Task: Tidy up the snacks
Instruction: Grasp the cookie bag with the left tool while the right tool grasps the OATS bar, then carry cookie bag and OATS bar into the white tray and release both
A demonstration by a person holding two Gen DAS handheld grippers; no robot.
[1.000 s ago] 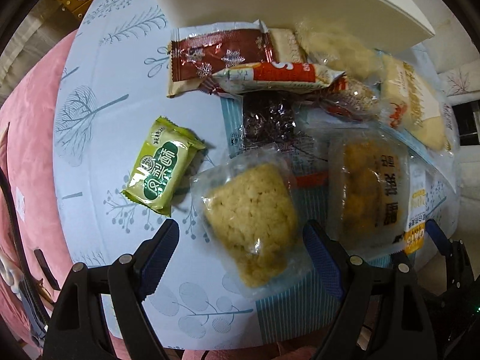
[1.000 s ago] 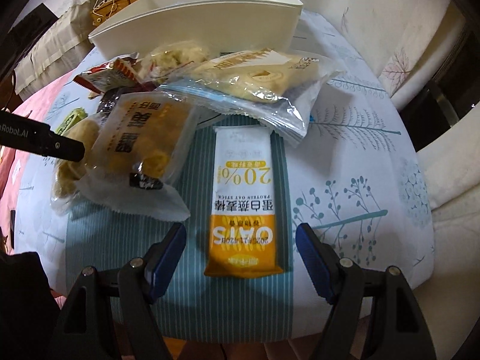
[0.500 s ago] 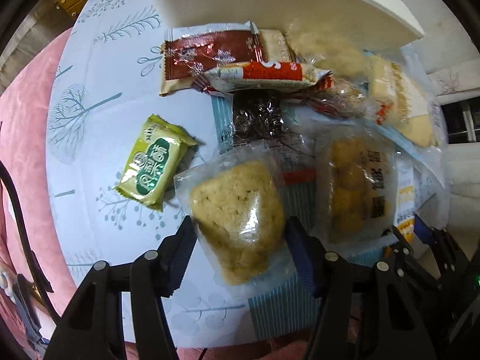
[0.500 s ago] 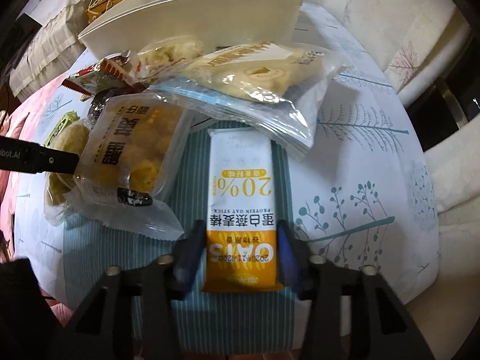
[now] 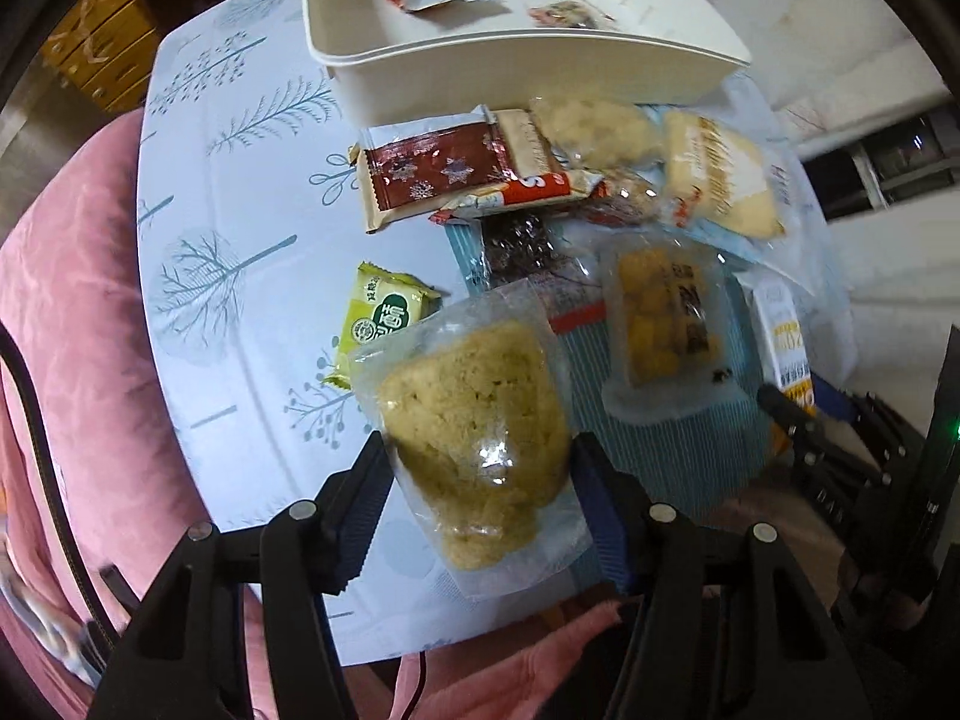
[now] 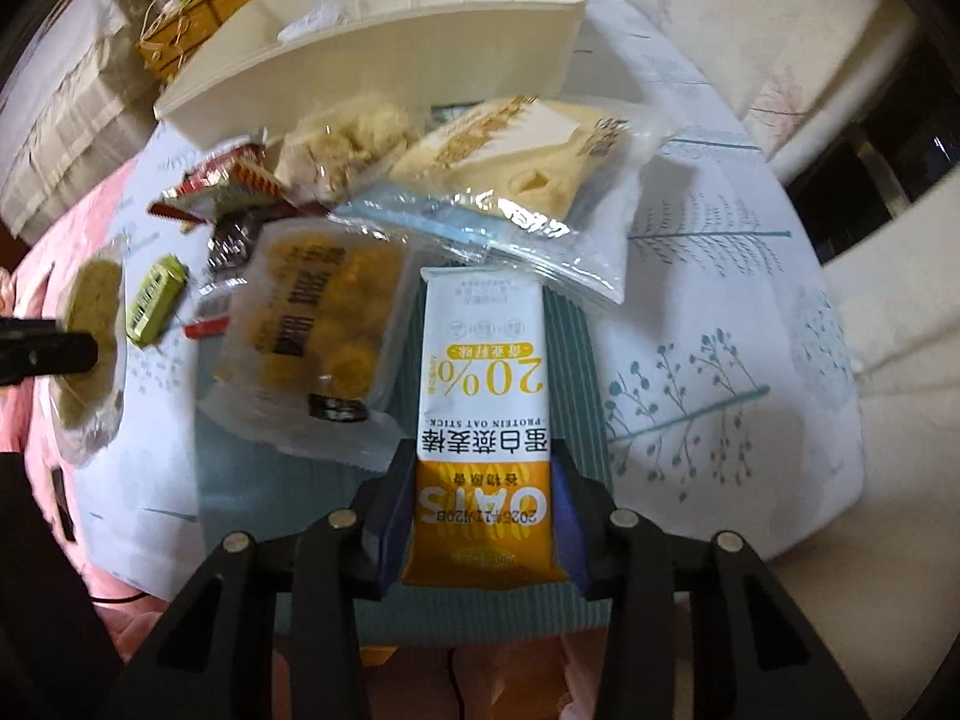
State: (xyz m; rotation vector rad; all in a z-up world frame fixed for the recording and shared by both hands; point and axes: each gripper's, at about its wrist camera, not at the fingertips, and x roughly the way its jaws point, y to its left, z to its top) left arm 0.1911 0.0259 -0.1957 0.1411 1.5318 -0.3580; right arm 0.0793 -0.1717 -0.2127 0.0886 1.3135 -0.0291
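My left gripper (image 5: 480, 510) is shut on a clear bag with a beige rice cake (image 5: 474, 414) and holds it lifted above the table. My right gripper (image 6: 480, 516) is shut on a white and orange oat bar (image 6: 483, 420), also lifted. The rice cake shows at the far left of the right wrist view (image 6: 90, 324). A white divided tray (image 5: 540, 66) stands at the back with two small packets in it. Several snacks lie in front of it: a brown wafer pack (image 5: 444, 171), a green pack (image 5: 384, 318), a yellow puff bag (image 5: 660, 318) and a bread bag (image 6: 528, 168).
The table has a pale blue cloth with tree prints (image 5: 228, 192) and a striped teal mat (image 6: 576, 348). A pink cushion (image 5: 66, 312) lies to the left. A white chair (image 6: 888, 312) stands at the right of the table edge.
Both grippers closed on their snacks and lifted them: the left on the rice cake bag, the right on the oat bar. The tray's inside came into view.
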